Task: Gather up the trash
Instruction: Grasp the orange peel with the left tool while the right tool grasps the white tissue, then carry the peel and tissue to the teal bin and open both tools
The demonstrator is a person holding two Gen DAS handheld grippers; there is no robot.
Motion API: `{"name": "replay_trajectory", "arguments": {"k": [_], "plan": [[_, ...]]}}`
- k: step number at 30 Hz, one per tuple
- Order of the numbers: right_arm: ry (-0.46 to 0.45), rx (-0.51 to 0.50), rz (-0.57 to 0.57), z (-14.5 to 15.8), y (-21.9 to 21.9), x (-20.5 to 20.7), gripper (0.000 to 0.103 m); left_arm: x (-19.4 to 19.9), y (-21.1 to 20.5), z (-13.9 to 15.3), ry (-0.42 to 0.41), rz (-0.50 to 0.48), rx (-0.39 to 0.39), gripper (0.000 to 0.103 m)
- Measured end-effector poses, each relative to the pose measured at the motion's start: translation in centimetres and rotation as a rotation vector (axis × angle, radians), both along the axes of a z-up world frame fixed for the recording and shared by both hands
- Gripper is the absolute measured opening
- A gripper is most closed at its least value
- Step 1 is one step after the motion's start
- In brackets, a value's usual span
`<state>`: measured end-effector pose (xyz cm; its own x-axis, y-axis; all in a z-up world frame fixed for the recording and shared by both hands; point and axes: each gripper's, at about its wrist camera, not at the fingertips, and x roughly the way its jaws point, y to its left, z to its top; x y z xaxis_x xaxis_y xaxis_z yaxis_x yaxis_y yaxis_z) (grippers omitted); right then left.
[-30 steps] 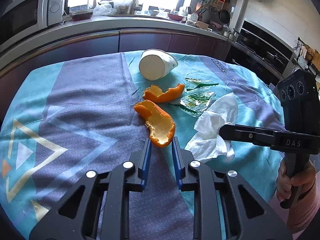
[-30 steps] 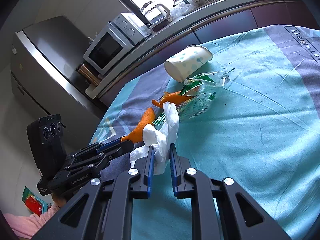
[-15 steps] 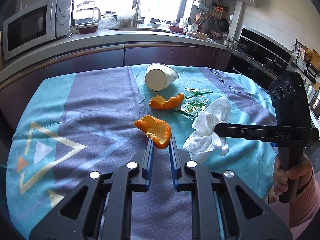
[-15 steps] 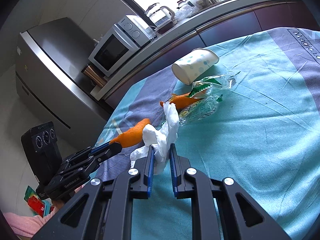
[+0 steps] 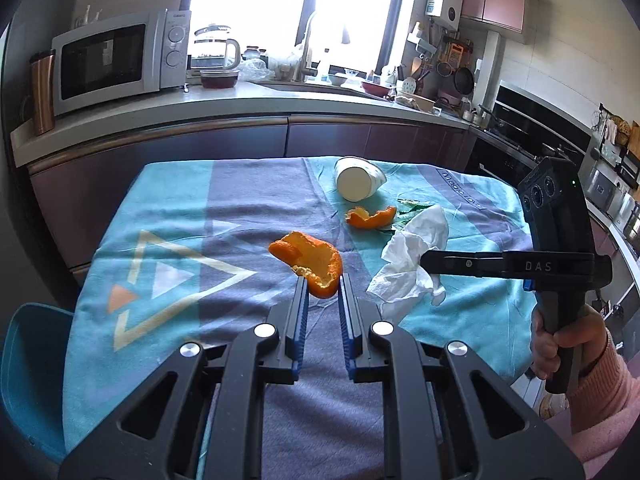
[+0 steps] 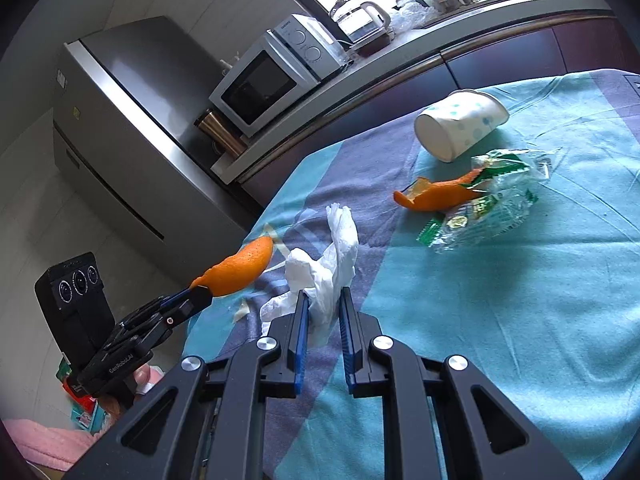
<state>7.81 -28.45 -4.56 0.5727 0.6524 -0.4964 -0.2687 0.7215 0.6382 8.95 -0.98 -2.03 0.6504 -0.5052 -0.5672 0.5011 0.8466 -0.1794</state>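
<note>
Both grippers are loaded and up off the cloth. The left gripper (image 5: 323,285) pinches a big orange peel (image 5: 310,261) by its near edge, fingers pressed onto it, and the peel hangs clear above the purple band of the tablecloth (image 5: 172,208). From the right wrist view that same peel (image 6: 237,268) pokes out past the tips of the left gripper (image 6: 200,294), lifted in the air at the table's left edge.

The right gripper (image 6: 323,309) is clamped on a crumpled white tissue (image 6: 324,268), which bunches up between the blue pads and flops out ahead and to the left. In the left view the right gripper (image 5: 427,261) comes in from the side, tissue (image 5: 412,252) dangling from its tip, with a hand (image 5: 560,340) in a pink sleeve (image 5: 600,396) wrapped round the handle.

Still lying on the cloth: a second, smaller peel (image 6: 438,197) curled open side up, touching a clear plastic wrapper (image 6: 492,208) with green print just to its right. Behind them a white paper cup (image 6: 460,125) with pale blue dots lies tipped on its side, base facing the cameras, close to the peel but apart from it.

Beyond the table, a microwave (image 5: 116,64) and a glass kettle (image 5: 214,50) sit on the counter (image 5: 240,100). A blue chair (image 5: 28,364) shows at the table's lower left corner.
</note>
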Motion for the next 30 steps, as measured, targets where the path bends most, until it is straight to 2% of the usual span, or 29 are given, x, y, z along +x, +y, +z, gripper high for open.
{"name": "replay_trajectory", "arguments": {"k": [7, 17, 30], "plan": [[-0.016, 0.001, 0.076, 0.7, 3.7, 0.8, 0.014, -1.8, 4.6, 0.9, -0.015, 0.075, -0.027, 0.015], [-0.038, 0.001, 0.2, 2.2, 10.1, 2.3, 0.014, -4.7, 10.5, 2.5, -0.071, 0.195, -0.013, 0.015], [-0.062, -0.025, 0.377, 3.6, 19.0, 4.4, 0.014, -6.5, 19.9, 3.2, -0.088, 0.414, -0.011, 0.015]]}}
